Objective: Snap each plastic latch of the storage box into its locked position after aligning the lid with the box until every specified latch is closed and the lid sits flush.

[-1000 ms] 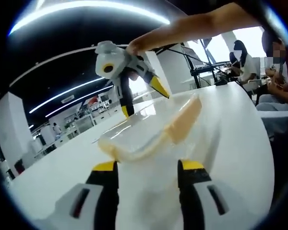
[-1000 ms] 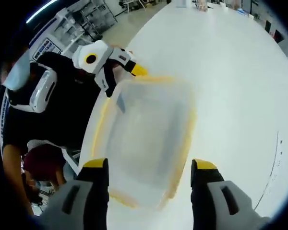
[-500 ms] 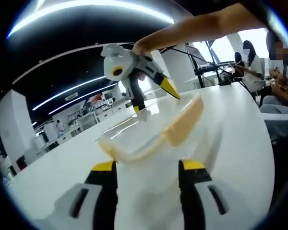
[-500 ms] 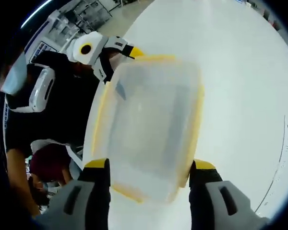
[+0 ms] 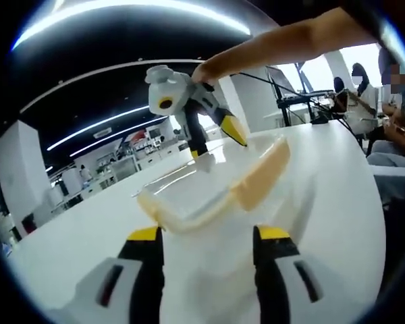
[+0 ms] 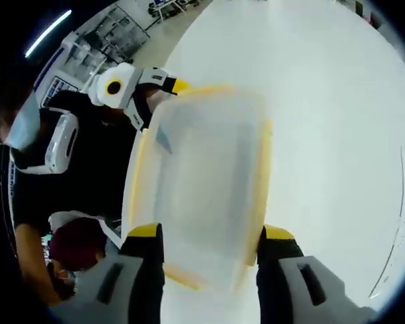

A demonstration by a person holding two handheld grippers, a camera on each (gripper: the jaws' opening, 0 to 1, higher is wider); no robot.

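One storage box (image 6: 206, 189) with one lid; two tongs (image 5: 208, 236) (image 6: 206, 236); one white table (image 6: 337, 135).

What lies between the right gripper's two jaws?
In the right gripper view, the near end of the storage box lies between the right gripper's open jaws.

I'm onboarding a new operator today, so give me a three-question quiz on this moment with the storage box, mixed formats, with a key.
1. True or false: the storage box stands on a white table.
2. Multiple choice: in the right gripper view, the box's edge trim is A) blue, B) yellow, C) red.
3. Short answer: in the left gripper view, where are the right gripper's yellow-tipped jaws relative to the box?

Key
1. True.
2. B.
3. At the box's far end from the left gripper, jaws apart and pointing down toward the rim; actual contact cannot be judged.
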